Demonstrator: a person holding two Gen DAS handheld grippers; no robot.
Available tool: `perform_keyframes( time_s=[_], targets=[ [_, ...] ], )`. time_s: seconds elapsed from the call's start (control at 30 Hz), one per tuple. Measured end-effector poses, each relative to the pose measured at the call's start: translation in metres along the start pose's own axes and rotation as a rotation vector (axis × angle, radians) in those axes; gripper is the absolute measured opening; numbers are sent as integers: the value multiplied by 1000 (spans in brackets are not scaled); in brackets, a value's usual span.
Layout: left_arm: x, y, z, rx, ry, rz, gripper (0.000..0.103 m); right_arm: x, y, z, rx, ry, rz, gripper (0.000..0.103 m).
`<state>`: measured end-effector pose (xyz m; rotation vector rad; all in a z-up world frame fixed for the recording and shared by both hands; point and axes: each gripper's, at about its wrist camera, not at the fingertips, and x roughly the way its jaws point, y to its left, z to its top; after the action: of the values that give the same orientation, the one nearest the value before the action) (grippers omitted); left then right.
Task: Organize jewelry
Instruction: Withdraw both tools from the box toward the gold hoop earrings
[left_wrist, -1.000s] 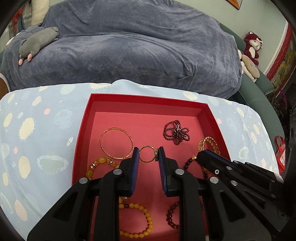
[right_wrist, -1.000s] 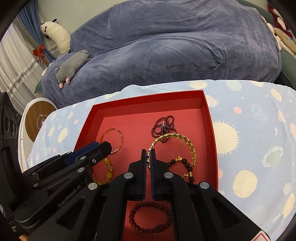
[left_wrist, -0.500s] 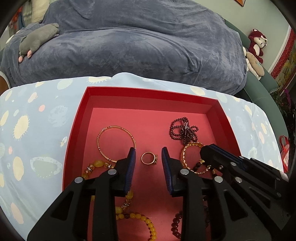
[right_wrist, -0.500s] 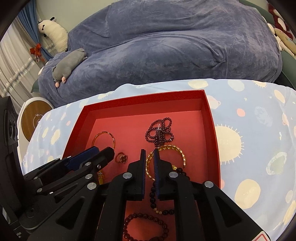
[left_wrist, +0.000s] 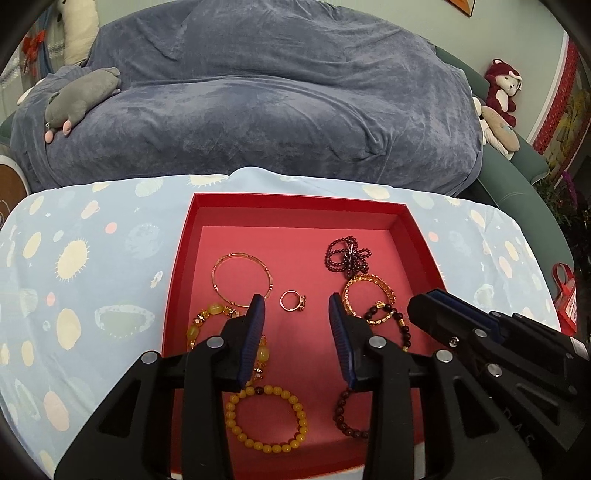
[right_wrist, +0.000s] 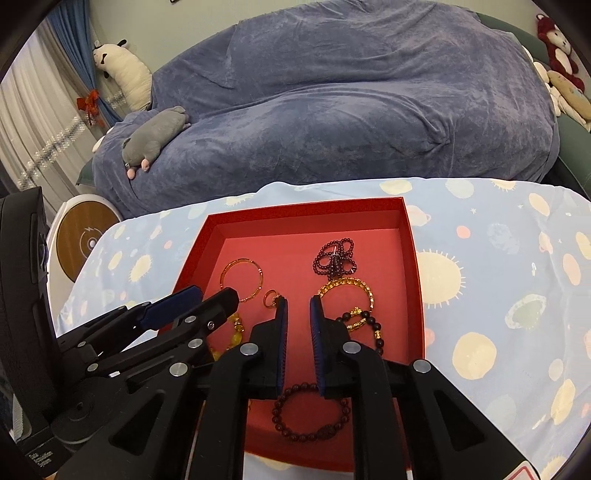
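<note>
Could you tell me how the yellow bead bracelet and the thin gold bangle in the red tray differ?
The yellow bead bracelet is a string of round opaque beads; the thin gold bangle is a slim rigid metal hoop. The bracelet lies at the tray's near end, behind the left gripper; the bangle lies farther back, its near edge hidden by that gripper's finger. Both lie flat as open circles in the red tray, in its left half.

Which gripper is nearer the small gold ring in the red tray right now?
Left. The left gripper hangs open just short of the small gold ring, which lies ahead of its gap. The right gripper is off to the ring's right, beside the gold chain bracelet.
</note>
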<state>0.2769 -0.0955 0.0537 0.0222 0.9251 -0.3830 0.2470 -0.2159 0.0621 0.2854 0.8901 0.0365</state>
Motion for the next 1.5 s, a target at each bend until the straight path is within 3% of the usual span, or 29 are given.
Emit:
perform_keyframes(
  time_s=[0.27,0.43,0.67,0.97,1.1,1.17,1.5],
  targets=[
    [-52,-7,-24,16,-29,-14,35,-56,14,-26,-21,-32,3,16],
    [-81,-2,-56,7,-29,-12,41,-83,18,-58,-24,-30,-8,18],
    [-105,12,-111,-20,13,18,41,-104,18,-117,-19,17,-29,18],
    [-114,28,-177,-53,72,85,41,-106,24,-188,-28,115,-45,18],
    [-116,27,-202,-14,78,132,46,-102,30,-211,-41,147,-41,20],
    [-118,28,-212,-14,80,141,50,-99,34,-219,-49,156,-41,24],
    [-122,47,-232,-64,88,169,51,-78,52,-235,-90,193,-42,25]
  ],
)
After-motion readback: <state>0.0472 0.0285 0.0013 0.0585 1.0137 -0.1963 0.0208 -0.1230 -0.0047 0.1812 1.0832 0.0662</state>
